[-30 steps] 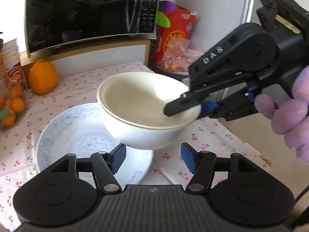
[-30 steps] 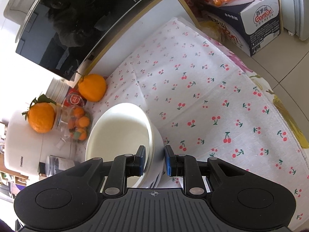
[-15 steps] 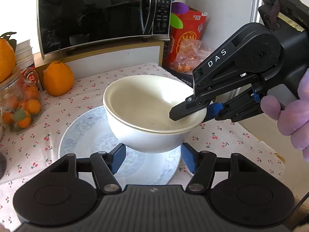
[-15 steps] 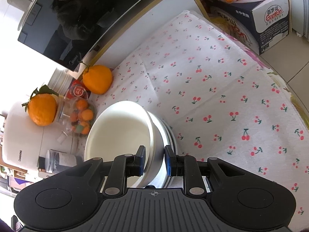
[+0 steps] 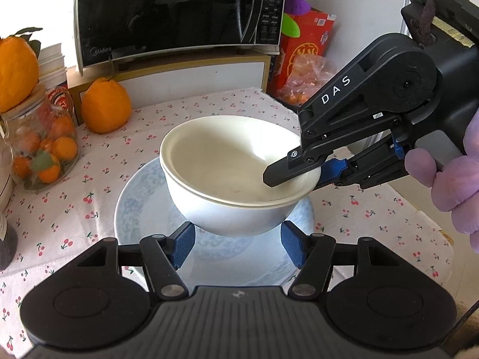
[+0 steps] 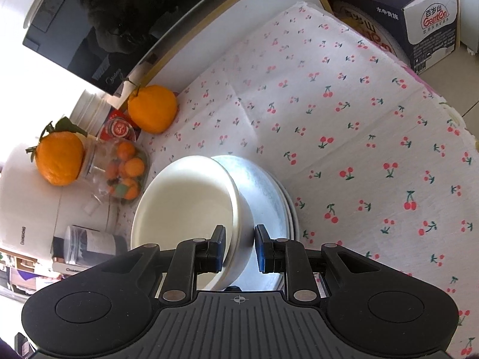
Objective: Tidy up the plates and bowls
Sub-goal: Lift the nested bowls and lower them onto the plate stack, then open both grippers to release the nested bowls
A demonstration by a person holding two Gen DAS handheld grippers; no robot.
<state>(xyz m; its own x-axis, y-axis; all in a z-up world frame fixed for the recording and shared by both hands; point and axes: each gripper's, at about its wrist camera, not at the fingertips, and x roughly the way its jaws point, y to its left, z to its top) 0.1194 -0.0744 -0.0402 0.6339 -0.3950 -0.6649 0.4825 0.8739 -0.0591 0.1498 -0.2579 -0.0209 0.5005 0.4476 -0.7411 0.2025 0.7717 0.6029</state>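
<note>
Two nested white bowls (image 5: 227,179) hang just over a pale blue patterned plate (image 5: 140,206) on the cherry-print tablecloth. My right gripper (image 5: 302,173) is shut on the bowls' right rim, one finger inside, one outside; the right wrist view shows it (image 6: 239,246) clamping the wall of the bowls (image 6: 185,203) above the stacked plates (image 6: 269,197). My left gripper (image 5: 236,243) is open and empty, its blue pads either side below the bowls' near side, above the plate.
A microwave (image 5: 173,12) stands at the back. A large orange (image 5: 104,107) and a jar of small oranges (image 5: 45,149) sit left. A red box (image 5: 308,42) and bagged fruit are at back right. The table edge runs on the right (image 6: 449,113).
My right gripper has carried the bowls over the plate's middle and lower. The left gripper has shifted so that the plate lies more centred in its view.
</note>
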